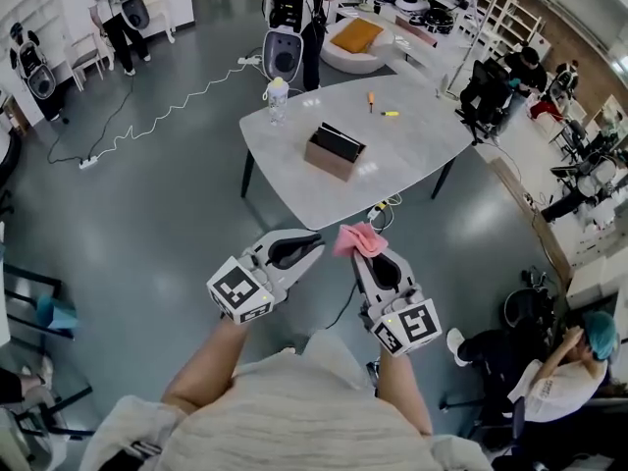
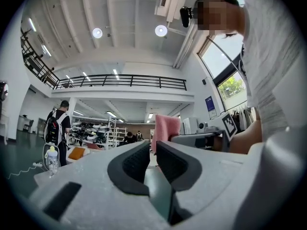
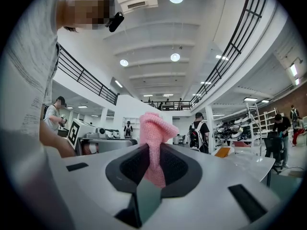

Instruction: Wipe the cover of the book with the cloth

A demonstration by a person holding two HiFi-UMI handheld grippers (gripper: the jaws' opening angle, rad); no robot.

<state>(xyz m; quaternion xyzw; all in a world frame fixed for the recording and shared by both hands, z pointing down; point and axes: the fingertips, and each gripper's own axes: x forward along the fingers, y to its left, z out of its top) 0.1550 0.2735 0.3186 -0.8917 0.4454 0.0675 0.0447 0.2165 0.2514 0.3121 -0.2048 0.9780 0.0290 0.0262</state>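
Note:
My right gripper [image 1: 365,255] is shut on a pink cloth [image 1: 358,238], which sticks up past the jaw tips. In the right gripper view the cloth [image 3: 156,128] is pinched between the black pads of the right gripper [image 3: 154,150]. My left gripper [image 1: 312,246] is held beside it, its jaws all but together with nothing between them. The left gripper view shows the left gripper [image 2: 152,148] with only a thin slit between its pads, and the cloth [image 2: 166,128] off to its right. Ahead, on the pale table [image 1: 412,150], stands a brown block with a dark top [image 1: 335,151], apparently the book. Both grippers are well short of the table, over the floor.
A plastic bottle [image 1: 278,96] stands at the table's far left corner, and two small pens [image 1: 371,98] lie near its far edge. A person with a backpack [image 1: 294,18] stands behind the table. A white cable [image 1: 167,106] crosses the grey floor. Another person sits at the lower right [image 1: 549,371].

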